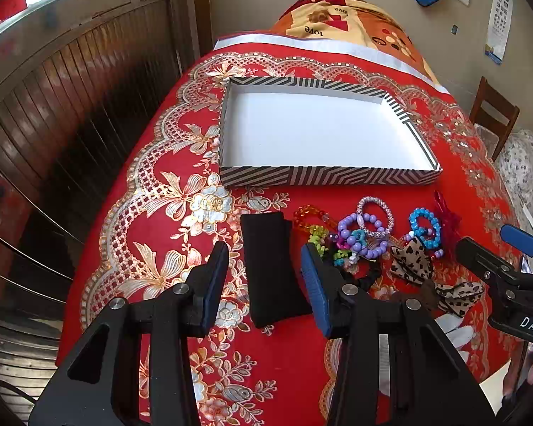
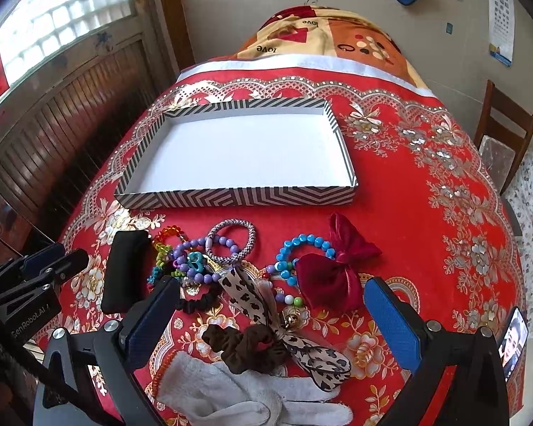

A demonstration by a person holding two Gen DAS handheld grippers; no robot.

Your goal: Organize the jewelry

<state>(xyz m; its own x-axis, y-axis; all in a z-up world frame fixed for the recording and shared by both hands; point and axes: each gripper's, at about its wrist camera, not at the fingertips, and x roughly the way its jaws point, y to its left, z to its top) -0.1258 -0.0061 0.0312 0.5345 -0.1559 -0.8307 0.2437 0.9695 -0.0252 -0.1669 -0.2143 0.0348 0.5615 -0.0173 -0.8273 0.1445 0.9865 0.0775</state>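
Both tongs are spread and hold nothing: the left gripper [image 1: 264, 284] hangs over a black pouch [image 1: 273, 271], the right gripper [image 2: 272, 316] over a leopard-print bow [image 2: 284, 323] and brown scrunchie [image 2: 245, 346]. The jewelry (purple bead bracelet [image 2: 209, 259], blue bead bracelet [image 2: 302, 255], burgundy bow [image 2: 334, 266]) lies clustered on the red tablecloth [image 2: 408, 213], just before the empty striped box [image 2: 231, 197]. A white glove [image 2: 231, 397] lies nearest.

An empty striped box [image 2: 238, 197] with a white floor was set flat on the table. Near its front wall, beaded bracelets [image 2: 224, 245], a maroon bow [image 2: 332, 269] and a leopard bow [image 2: 259, 301] were heaped.
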